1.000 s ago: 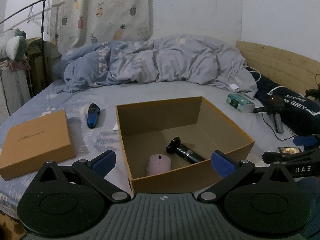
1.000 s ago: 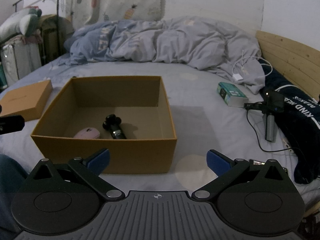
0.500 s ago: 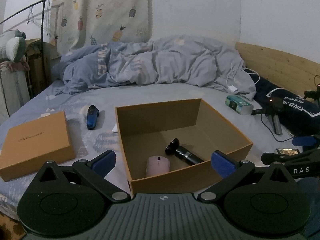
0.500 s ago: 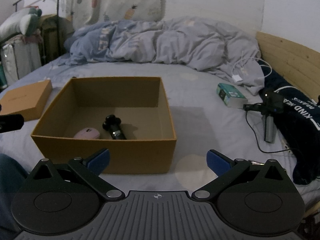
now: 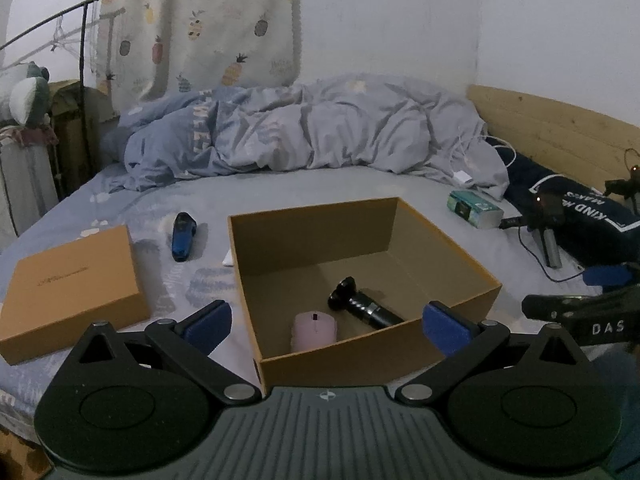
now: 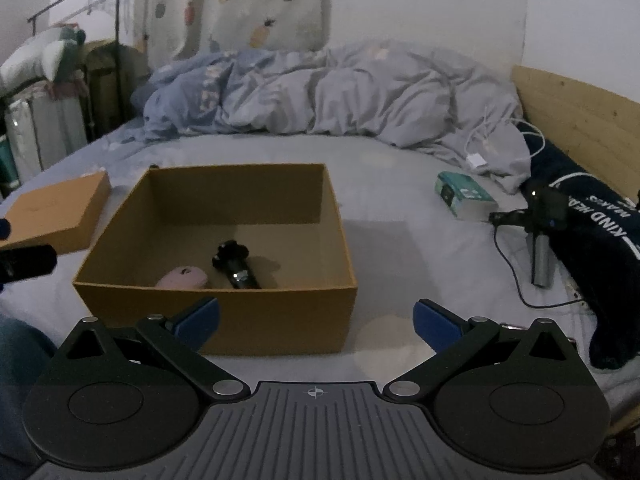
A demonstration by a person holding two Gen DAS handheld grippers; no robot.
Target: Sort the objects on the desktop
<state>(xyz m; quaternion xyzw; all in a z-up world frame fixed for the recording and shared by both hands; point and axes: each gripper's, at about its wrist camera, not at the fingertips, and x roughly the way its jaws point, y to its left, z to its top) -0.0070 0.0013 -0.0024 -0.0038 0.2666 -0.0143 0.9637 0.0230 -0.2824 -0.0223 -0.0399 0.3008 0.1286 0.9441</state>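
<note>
Open box (image 5: 440, 236) on bed serves as collection point. Pink mouse (image 5: 314, 328) and black flashlight (image 5: 362, 303) lie inside, near front wall. Blue device (image 5: 183, 236) lies left of box, outside. My left gripper (image 5: 326, 322) and right gripper (image 6: 316, 320): fingers spread wide, holding nothing, hovering before box.

"DAS" in white on the right hand-held gripper (image 5: 580, 312), upside-down "KIND" on the dark pillow (image 6: 600, 232) at the bed's right edge, duvet (image 5: 320, 132) lettering unreadable
</note>
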